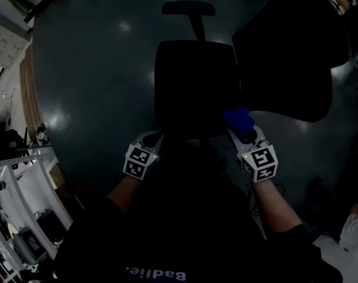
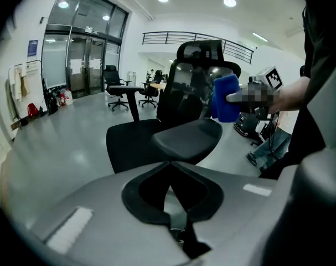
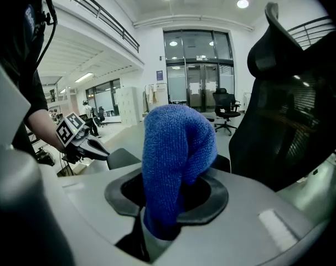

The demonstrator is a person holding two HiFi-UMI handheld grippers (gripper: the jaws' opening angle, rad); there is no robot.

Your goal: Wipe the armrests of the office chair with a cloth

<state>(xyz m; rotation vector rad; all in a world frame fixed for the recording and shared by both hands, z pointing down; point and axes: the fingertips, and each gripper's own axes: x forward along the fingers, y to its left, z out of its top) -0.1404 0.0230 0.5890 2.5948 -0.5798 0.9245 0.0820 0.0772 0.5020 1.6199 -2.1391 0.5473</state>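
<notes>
A black office chair stands before me, its seat [image 1: 193, 87] in the middle and its backrest [image 1: 291, 52] to the right. The far armrest [image 1: 189, 8] shows beyond the seat. The near armrest pad [image 2: 187, 139] lies just ahead of my left gripper [image 2: 169, 162], whose jaws are shut with nothing between them. My right gripper [image 3: 173, 176] is shut on a blue cloth [image 3: 176, 159] that bulges up above its jaws. In the head view the left gripper [image 1: 157, 139] and right gripper [image 1: 240, 131] flank the near armrest, with the blue cloth [image 1: 237, 119] near the backrest's edge.
Dark glossy floor surrounds the chair. White racks and equipment [image 1: 13, 187] crowd the left side, and a pale bag [image 1: 352, 229] sits at the lower right. Other office chairs [image 2: 117, 87] stand farther off near glass doors [image 3: 198, 65].
</notes>
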